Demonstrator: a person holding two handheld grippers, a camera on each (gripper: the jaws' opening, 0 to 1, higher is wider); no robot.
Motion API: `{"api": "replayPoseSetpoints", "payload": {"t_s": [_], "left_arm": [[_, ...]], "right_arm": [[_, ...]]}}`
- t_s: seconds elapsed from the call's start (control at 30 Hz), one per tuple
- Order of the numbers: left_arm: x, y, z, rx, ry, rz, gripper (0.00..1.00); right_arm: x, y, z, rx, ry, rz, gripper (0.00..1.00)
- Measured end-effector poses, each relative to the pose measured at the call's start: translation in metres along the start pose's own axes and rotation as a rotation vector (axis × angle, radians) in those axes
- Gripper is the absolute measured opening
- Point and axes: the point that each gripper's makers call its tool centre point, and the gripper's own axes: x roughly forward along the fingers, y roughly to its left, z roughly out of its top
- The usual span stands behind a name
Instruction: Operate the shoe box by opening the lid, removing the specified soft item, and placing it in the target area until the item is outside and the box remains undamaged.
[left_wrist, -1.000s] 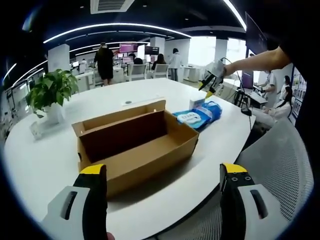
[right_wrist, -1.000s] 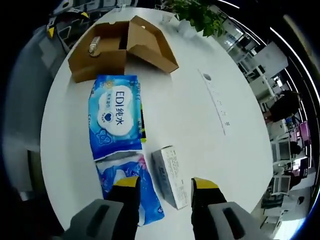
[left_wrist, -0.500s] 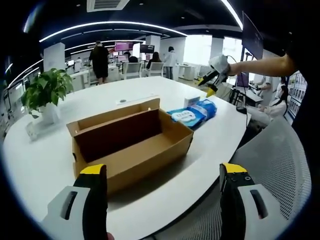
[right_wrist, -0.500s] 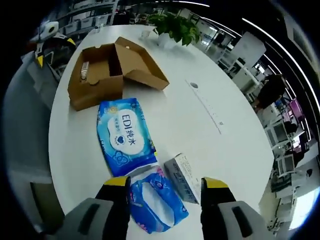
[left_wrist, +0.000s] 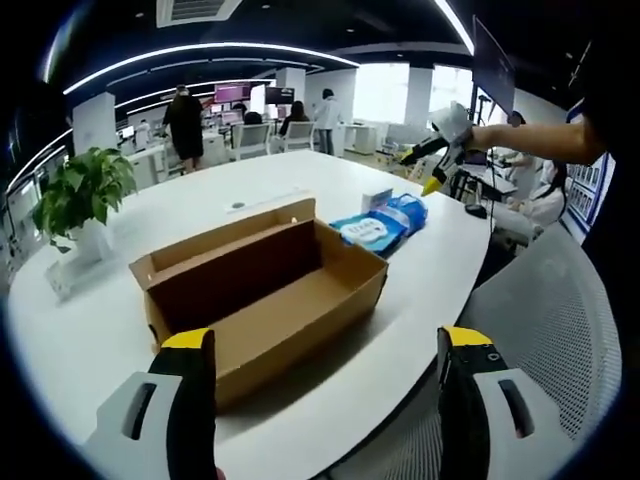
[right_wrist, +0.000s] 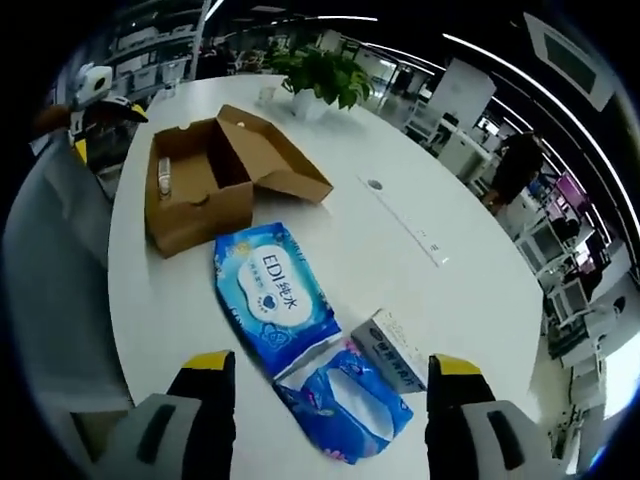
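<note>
**Wipes packs out on table, both grippers empty**

The light blue wipes pack (right_wrist: 276, 298) lies flat on the white table (right_wrist: 400, 270), just beyond the right gripper (right_wrist: 325, 372) and slightly left of its centre line, not touched by it. A second, darker blue pack (right_wrist: 345, 398) sits between the right gripper's jaws in the right gripper view, touching the first pack's near end. A small white carton (right_wrist: 392, 350) lies just beside both. Right gripper's jaws spread wide, holding nothing, raised above the table.

The shoe box (left_wrist: 262, 290) is open, lid (right_wrist: 272, 155) folded back flat on the table, well apart from the packs on their far side in the right gripper view. Inside, that view shows a small pale item (right_wrist: 164, 175) against the wall; cannot tell what it is.

Left gripper (left_wrist: 325, 360) also wide apart, empty, near the box's long side. In the left gripper view the packs (left_wrist: 382, 222) lie past the box's far end, with the other gripper (left_wrist: 436, 158) above them. A potted plant (left_wrist: 78, 200) stands at the table's far side.
</note>
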Motion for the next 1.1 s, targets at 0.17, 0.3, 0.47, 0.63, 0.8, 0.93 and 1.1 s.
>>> {"api": "replayPoseSetpoints", "payload": {"t_s": [0.17, 0.3, 0.47, 0.63, 0.8, 0.93, 1.1], "left_arm": [[-0.002, 0.011, 0.007, 0.028, 0.014, -0.027, 0.88], [-0.002, 0.019, 0.01, 0.063, 0.034, -0.041, 0.85], [-0.001, 0.029, 0.022, 0.084, 0.031, -0.06, 0.82], [0.001, 0.04, 0.027, 0.116, 0.051, -0.071, 0.81], [0.004, 0.049, 0.031, 0.14, 0.063, -0.085, 0.79], [0.006, 0.054, 0.033, 0.158, 0.079, -0.099, 0.78], [0.01, 0.058, 0.032, 0.179, 0.105, -0.127, 0.76]], "right_arm": [[-0.006, 0.009, 0.003, 0.046, -0.025, -0.016, 0.89], [-0.012, 0.016, 0.006, 0.087, -0.056, -0.029, 0.96], [-0.02, 0.029, 0.009, 0.116, -0.09, -0.042, 1.0], [-0.026, 0.042, 0.012, 0.136, -0.11, -0.039, 1.0], [-0.031, 0.051, 0.013, 0.156, -0.126, -0.045, 1.0], [-0.036, 0.056, 0.015, 0.175, -0.14, -0.05, 1.0], [-0.041, 0.063, 0.017, 0.201, -0.158, -0.055, 1.0]]}}
